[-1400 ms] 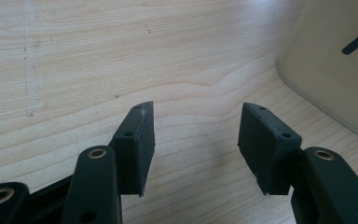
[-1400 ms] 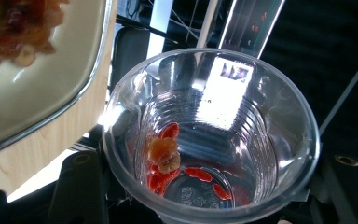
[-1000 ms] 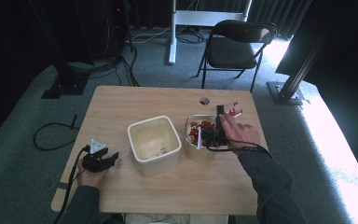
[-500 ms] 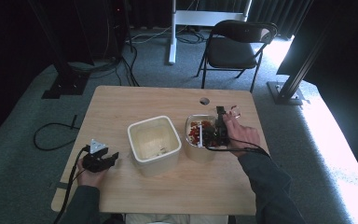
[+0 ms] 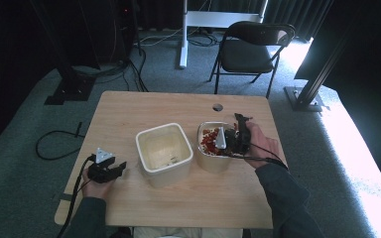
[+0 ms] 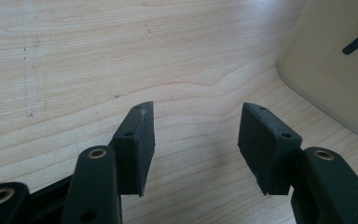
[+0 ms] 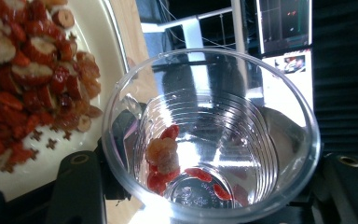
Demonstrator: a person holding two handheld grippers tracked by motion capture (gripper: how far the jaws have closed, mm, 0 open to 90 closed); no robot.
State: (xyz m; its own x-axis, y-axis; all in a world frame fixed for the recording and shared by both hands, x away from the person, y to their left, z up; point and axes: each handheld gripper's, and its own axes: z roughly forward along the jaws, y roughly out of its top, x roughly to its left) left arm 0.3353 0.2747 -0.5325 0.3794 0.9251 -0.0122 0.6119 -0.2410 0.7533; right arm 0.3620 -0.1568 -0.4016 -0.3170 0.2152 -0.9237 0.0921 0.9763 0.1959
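Clear plastic cup (image 7: 209, 135) sits squeezed between the jaws of the right hand-held gripper (image 5: 238, 136), tipped over the small bowl (image 5: 206, 159) of red dried fruit (image 7: 25, 65). A few fruit pieces (image 7: 168, 158) lie in the bottom of the cup. The bowl stands on the desk (image 5: 178, 106), just beside an empty cream tub (image 5: 164, 153). The left hand-held gripper (image 6: 193, 140) rests low on the desk near the tub, its jaws wide apart with nothing between them.
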